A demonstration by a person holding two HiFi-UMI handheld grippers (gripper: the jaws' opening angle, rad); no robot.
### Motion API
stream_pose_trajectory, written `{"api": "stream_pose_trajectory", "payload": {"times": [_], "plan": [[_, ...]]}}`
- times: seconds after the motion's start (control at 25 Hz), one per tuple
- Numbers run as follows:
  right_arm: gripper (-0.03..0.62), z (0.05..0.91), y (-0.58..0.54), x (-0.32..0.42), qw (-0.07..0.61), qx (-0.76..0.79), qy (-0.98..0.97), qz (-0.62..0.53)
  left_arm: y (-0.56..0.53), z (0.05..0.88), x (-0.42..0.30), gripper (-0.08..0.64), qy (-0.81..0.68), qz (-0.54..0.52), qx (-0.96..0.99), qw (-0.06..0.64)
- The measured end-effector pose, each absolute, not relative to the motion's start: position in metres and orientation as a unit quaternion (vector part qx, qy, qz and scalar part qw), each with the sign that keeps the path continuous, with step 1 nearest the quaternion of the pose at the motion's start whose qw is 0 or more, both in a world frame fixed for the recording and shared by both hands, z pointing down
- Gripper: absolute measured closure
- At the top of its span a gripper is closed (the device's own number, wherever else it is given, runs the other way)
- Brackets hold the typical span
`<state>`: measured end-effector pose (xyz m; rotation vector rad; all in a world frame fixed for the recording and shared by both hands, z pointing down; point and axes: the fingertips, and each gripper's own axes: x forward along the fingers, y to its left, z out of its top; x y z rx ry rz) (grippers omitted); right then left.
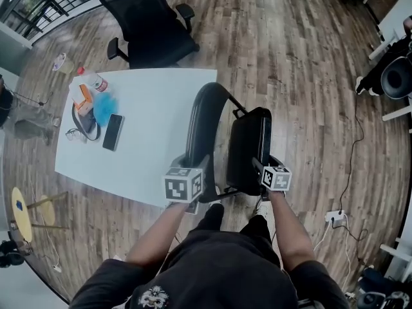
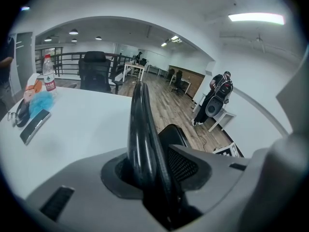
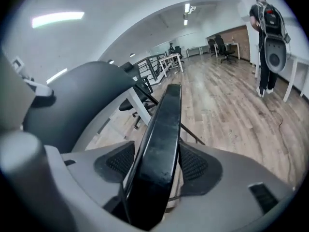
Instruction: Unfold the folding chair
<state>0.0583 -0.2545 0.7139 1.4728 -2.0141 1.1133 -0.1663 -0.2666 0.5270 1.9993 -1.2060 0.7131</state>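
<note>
Beside white table [image 1: 148, 108], left tongs [image 2: 153, 175] clamp chair's backrest frame [image 2: 139, 124], right tongs [image 3: 159, 178] grip seat [image 1: 250, 147]

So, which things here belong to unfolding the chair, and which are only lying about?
For the job: folding chair; left gripper, clamped on its back frame; right gripper, on its seat.
Lying about: table, phone, bottle, office chair, power strip.
</note>
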Motion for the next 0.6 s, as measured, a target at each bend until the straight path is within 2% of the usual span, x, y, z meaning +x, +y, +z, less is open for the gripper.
{"api": "stream_pose_trajectory", "payload": {"times": [0.08,0.24,0.44,0.6], "plan": [[0.296,0.718,-0.251,0.072,0.168,0.496,-0.736,0.429,-0.265,0.53,-0.157,0.411,-0.467,0.276,0.766,0.345],[0.29,0.732,-0.248,0.105,0.158,0.466,-0.745,0.45,-0.262,0.536,-0.134,0.409,-0.466,0.285,0.765,0.34],[0.245,0.762,-0.248,0.174,0.093,0.453,-0.726,0.509,-0.262,0.555,-0.104,0.385,-0.463,0.305,0.764,0.331],[0.236,0.8,-0.226,0.24,0.058,0.462,-0.692,0.552,-0.249,0.581,-0.081,0.384,-0.464,0.328,0.75,0.339]]}}
